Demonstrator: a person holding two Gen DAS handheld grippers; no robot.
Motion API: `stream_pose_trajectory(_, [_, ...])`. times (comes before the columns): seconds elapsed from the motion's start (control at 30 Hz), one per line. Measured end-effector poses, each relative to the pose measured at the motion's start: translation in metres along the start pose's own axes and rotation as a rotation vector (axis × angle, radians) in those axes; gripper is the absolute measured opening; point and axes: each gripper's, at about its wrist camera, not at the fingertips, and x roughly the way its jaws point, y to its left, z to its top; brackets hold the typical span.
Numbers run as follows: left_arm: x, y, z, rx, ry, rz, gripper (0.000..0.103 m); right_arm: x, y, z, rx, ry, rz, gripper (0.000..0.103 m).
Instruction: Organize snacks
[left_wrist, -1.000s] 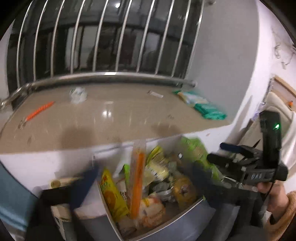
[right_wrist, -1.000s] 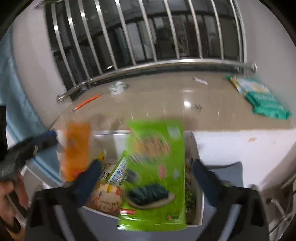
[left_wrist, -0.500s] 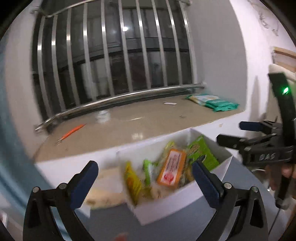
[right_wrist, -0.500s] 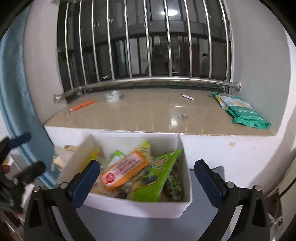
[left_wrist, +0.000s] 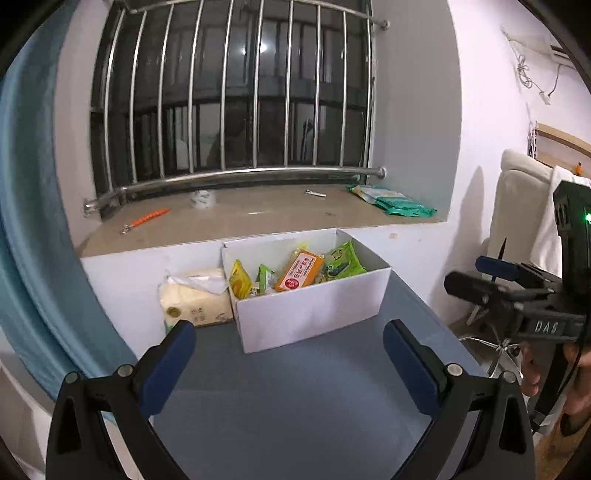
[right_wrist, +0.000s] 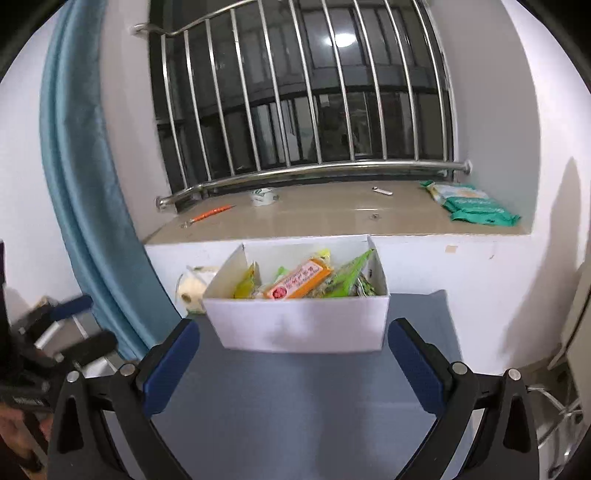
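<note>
The white box (left_wrist: 310, 314) is sitting on the grey table (left_wrist: 295, 398), against the wall under the windowsill (left_wrist: 258, 218), holding the orange snack pack (left_wrist: 300, 275), a green packet (left_wrist: 341, 260) and a yellow packet (left_wrist: 239, 282). A tissue pack (left_wrist: 194, 299) is lying just beside its left wall. Both the left gripper (left_wrist: 290, 363) and the right gripper (right_wrist: 293, 363) are hovering with jaws spread wide, gripping nothing. A blue curtain (right_wrist: 88, 206) is hanging at left.

The right gripper (right_wrist: 293, 363) was wide open and empty over the grey table (right_wrist: 295, 406). A white box (right_wrist: 295, 321) held an orange snack pack (right_wrist: 297, 284).
</note>
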Motion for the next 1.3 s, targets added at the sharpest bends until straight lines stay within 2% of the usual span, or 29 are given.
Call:
stream_pose_trajectory(0.17, [-0.045, -0.005, -0.022, -0.036, -0.006, -0.005, 0.103, -0.045, 0.022, -0.029, -0.023, -0.008, -0.009, 0.103])
stream_pose_trajectory(0.3, [-0.059, -0.004, -0.029, -0.076, -0.014, -0.032, 0.103, -0.067, 0.027, -0.044, 0.012, -0.011, 0.007, 0.103])
stream_pose_trajectory(0.5, [-0.052, -0.007, -0.029, -0.076, 0.004, -0.036, 0.103, -0.071, 0.023, -0.049, 0.019, -0.003, -0.021, 0.103])
stream_pose_trajectory(1.3, [-0.052, -0.019, -0.028, -0.039, 0.013, -0.008, 0.103, -0.076, 0.025, -0.053, -0.003, 0.009, -0.029, 0.103])
